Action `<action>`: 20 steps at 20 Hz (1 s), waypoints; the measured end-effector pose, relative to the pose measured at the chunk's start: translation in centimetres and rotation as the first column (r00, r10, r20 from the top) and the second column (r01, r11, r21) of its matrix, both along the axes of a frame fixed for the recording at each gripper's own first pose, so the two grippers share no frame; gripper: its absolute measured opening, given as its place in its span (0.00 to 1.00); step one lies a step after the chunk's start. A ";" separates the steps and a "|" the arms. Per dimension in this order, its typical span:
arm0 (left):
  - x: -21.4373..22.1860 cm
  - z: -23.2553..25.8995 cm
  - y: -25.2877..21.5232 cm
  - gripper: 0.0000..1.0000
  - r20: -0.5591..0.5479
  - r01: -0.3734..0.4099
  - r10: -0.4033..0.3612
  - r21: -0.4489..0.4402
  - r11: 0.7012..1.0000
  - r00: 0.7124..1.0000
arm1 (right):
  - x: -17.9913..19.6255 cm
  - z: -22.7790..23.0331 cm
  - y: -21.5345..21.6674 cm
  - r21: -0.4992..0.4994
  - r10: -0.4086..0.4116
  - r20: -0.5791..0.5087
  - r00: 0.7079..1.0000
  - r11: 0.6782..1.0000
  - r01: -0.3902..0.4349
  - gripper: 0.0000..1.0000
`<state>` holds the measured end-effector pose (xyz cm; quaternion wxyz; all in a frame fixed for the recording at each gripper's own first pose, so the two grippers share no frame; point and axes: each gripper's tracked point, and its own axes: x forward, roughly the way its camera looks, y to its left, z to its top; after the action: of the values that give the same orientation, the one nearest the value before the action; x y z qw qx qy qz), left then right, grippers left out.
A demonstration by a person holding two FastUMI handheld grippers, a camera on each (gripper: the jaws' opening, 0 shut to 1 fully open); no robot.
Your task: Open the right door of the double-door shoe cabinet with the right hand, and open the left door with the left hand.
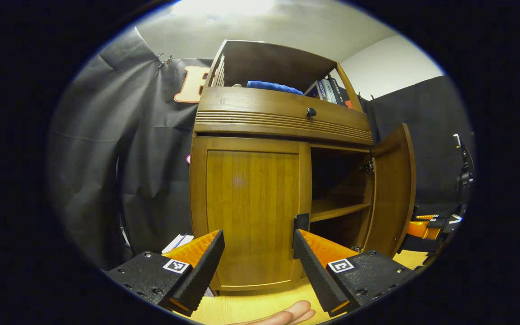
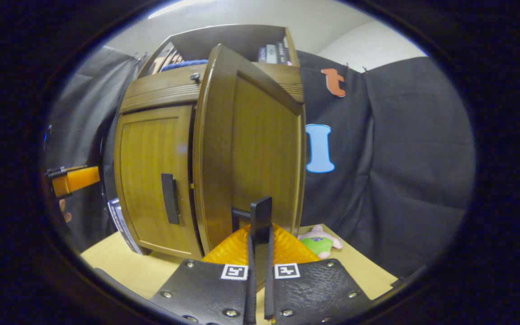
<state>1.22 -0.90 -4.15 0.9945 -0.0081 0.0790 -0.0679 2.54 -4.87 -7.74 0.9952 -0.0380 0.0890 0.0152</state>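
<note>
Right gripper view shows the right claw [image 2: 260, 271] pinched on the right door's handle [image 2: 260, 215], holding the right door [image 2: 251, 149] swung out, while the left claw [image 1: 257, 257] waits spread wide before the closed left door [image 1: 251, 203] on the bench [image 1: 242, 309].

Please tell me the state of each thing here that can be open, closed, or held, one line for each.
right door: swung open, its handle clamped
left door: closed
drawer: closed
left gripper: open, in front of the left door, holding nothing
right gripper: shut on the right door's handle
</note>
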 end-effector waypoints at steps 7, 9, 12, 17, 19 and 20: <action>-0.1 0.1 0.2 0.93 0.006 -0.009 0.009 0.002 1.000 1.000 | -0.9 1.1 -5.1 -0.083 -0.129 0.043 0.991 0.988 0.132 0.07; 0.0 0.1 0.1 0.96 0.004 -0.010 0.009 0.002 1.000 1.000 | -1.5 2.4 -7.2 -0.106 -0.185 0.089 0.979 0.975 0.194 0.06; 0.1 -0.3 0.1 0.93 -0.004 -0.012 0.012 0.006 1.000 1.000 | -1.2 2.1 -8.1 -0.080 -0.176 0.090 0.980 0.980 0.183 0.05; 0.4 -0.7 0.3 0.93 -0.017 -0.020 0.020 0.009 1.000 1.000 | -0.8 2.2 -10.8 -0.028 -0.126 0.063 0.990 0.991 0.128 0.00; 0.4 -0.6 0.3 0.93 -0.016 -0.022 0.022 0.009 1.000 1.000 | -0.6 2.2 -11.7 -0.009 -0.085 0.047 0.995 0.996 0.086 0.01; 0.4 -0.7 0.3 0.93 -0.014 -0.020 0.020 0.008 1.000 1.000 | -0.3 2.2 -12.2 -0.003 -0.061 0.041 0.997 0.998 0.062 0.01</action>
<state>1.65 -0.57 -4.82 0.9946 -0.0055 0.0864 -0.0574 2.21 -17.07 -5.52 0.9967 -0.0380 0.0696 -0.0164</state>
